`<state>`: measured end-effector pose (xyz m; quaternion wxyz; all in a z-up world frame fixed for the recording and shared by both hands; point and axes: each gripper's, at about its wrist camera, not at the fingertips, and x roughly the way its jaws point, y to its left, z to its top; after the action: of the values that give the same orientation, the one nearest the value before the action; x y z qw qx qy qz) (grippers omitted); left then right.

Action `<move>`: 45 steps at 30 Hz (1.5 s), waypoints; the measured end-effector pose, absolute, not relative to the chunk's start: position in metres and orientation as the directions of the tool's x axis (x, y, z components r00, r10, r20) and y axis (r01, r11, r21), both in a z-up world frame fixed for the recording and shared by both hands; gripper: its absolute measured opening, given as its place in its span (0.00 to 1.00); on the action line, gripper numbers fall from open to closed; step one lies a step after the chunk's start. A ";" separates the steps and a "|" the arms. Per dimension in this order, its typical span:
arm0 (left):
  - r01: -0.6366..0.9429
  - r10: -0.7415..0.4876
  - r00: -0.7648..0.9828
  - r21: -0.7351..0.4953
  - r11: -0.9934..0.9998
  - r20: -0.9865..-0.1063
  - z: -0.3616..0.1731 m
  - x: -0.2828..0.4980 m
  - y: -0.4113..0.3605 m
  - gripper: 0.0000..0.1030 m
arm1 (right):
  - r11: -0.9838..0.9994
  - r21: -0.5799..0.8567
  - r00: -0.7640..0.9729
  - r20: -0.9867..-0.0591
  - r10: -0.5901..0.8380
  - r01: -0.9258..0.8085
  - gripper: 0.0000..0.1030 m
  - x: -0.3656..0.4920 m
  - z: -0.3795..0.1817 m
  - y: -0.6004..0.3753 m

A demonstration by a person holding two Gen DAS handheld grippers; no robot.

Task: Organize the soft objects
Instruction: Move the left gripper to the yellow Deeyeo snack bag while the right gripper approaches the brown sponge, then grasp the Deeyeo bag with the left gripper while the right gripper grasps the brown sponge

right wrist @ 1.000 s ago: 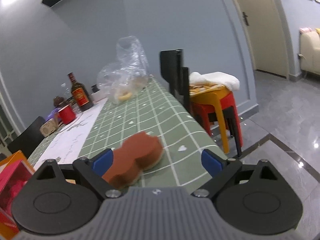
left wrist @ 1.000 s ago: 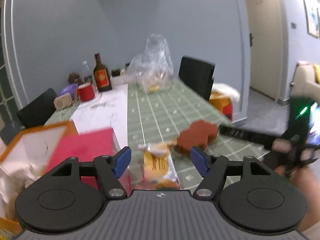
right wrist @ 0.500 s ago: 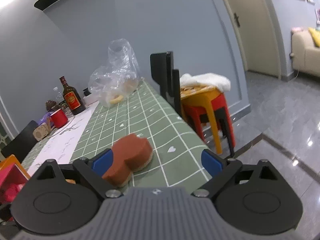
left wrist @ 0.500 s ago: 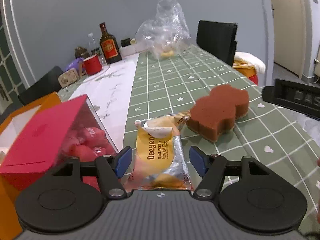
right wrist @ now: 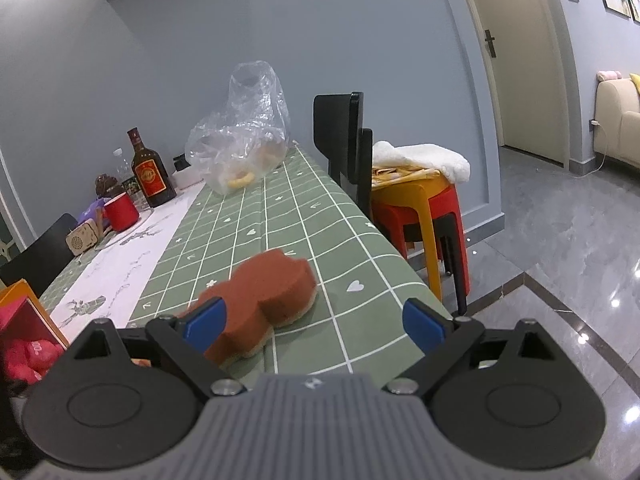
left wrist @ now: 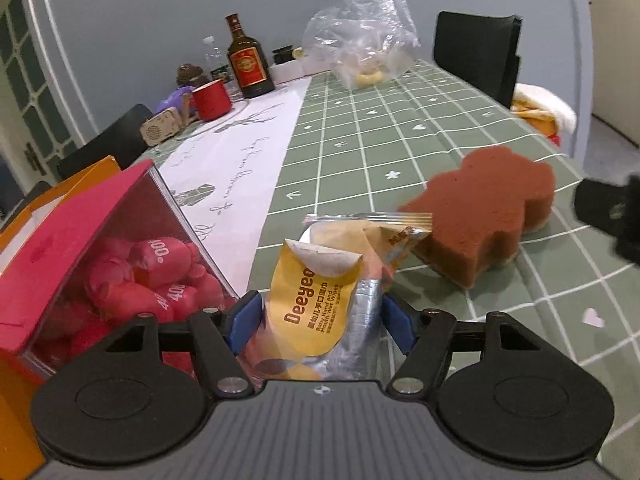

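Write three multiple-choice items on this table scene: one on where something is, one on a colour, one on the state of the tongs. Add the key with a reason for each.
1. Where does the wet-wipes pack lie?
A. inside the clear plastic bag
B. between the pads of the left tongs
C. on the stacked stools

2. What colour is the mug near the bottle?
A. red
B. white
C. green

3. How do the right tongs stand?
A. shut on the brown sponge
B. shut with nothing in them
C. open, holding nothing

Key:
1 B: the left wrist view shows the yellow pack lying between the two blue pads, beside the red box.
2 A: the mug is plainly red in both views.
3 C: the blue pads stand wide apart, and the brown sponge lies on the tablecloth with only the left pad over its edge.
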<state>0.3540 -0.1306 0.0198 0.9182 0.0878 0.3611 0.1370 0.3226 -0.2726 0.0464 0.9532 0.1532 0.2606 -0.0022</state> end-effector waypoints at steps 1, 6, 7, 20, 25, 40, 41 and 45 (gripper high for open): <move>-0.196 0.323 0.701 0.264 0.944 -0.635 0.018 0.355 -0.132 0.81 | 0.951 0.296 0.865 -0.496 0.073 0.089 0.90 0.322 0.046 -0.273; -0.241 0.322 0.746 0.215 0.947 -0.583 0.010 0.348 -0.129 0.78 | 0.949 0.299 0.854 -0.515 0.073 0.099 0.90 0.326 0.043 -0.271; -0.250 0.310 0.744 0.183 0.951 -0.592 0.011 0.346 -0.125 0.73 | 0.953 0.286 0.852 -0.519 0.071 0.095 0.91 0.327 0.042 -0.269; -0.279 0.251 0.754 0.050 0.959 -0.607 0.015 0.333 -0.113 0.64 | 0.922 0.388 0.690 -0.662 0.294 -0.021 0.95 0.387 0.052 -0.261; -0.285 0.257 0.750 0.052 0.957 -0.609 0.015 0.335 -0.113 0.64 | 0.943 0.320 0.525 -0.820 0.229 0.089 0.95 0.437 0.065 -0.237; -0.289 0.233 0.748 0.012 0.957 -0.621 0.015 0.336 -0.108 0.64 | 0.991 -0.071 0.332 -0.937 -0.104 0.110 0.92 0.493 0.062 -0.184; -0.288 0.231 0.749 0.009 0.958 -0.621 0.015 0.336 -0.107 0.64 | 0.992 -0.062 0.334 -0.938 -0.095 0.108 0.92 0.493 0.061 -0.187; -0.283 0.227 0.751 0.008 0.959 -0.621 0.014 0.336 -0.106 0.64 | 0.997 -0.003 0.361 -0.932 -0.029 0.072 0.74 0.487 0.063 -0.191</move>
<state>0.3360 -0.1060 0.0140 0.9345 -0.0435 0.3258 0.1364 0.4874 -0.1913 0.0631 0.8248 0.0190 0.5643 -0.0304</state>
